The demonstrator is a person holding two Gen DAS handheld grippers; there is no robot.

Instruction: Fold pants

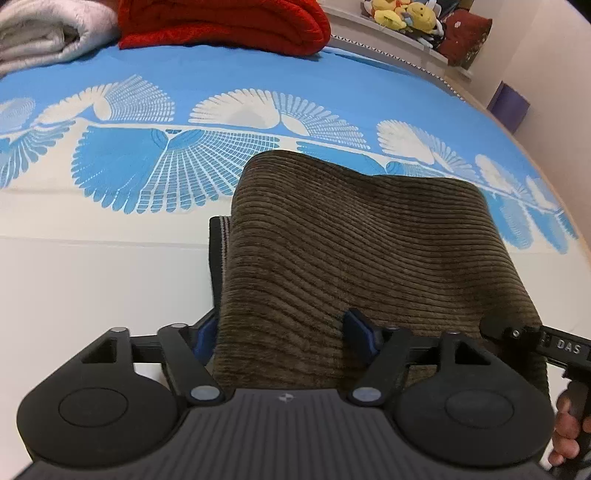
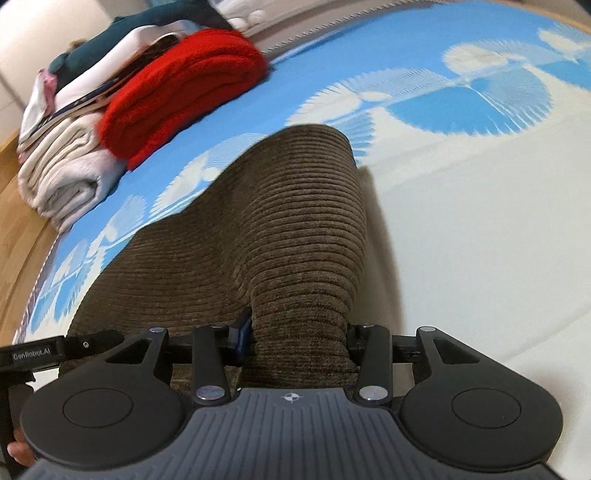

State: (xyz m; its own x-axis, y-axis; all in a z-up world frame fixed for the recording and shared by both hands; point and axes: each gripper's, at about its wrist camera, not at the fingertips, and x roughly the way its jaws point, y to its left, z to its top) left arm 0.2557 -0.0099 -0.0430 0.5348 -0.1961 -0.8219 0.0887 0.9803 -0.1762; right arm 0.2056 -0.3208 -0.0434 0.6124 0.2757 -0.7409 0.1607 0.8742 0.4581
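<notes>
My left tool [image 1: 284, 332] and right tool [image 2: 295, 336] are each clamped on an edge of the brown corduroy pants [image 1: 354, 243], which drape from them down onto the bed [image 1: 92, 280], their length running away from me. Beyond lies the blue-and-white patterned sheet [image 1: 229, 74], then a folded red blanket [image 2: 184, 85] beside a stack of pale folded laundry [image 2: 62, 173]. Yellow plush toys [image 1: 402, 14] sit on the headboard ledge.

Pants [image 1: 354, 251] draped on bed [image 1: 92, 280], near edge passing between fingers of left gripper [image 1: 284, 332] and right gripper [image 2: 295, 332]. Folded blankets [image 2: 147, 103] stacked behind pants at far side. Stuffed toys [image 1: 402, 14] on ledge beyond bed.
</notes>
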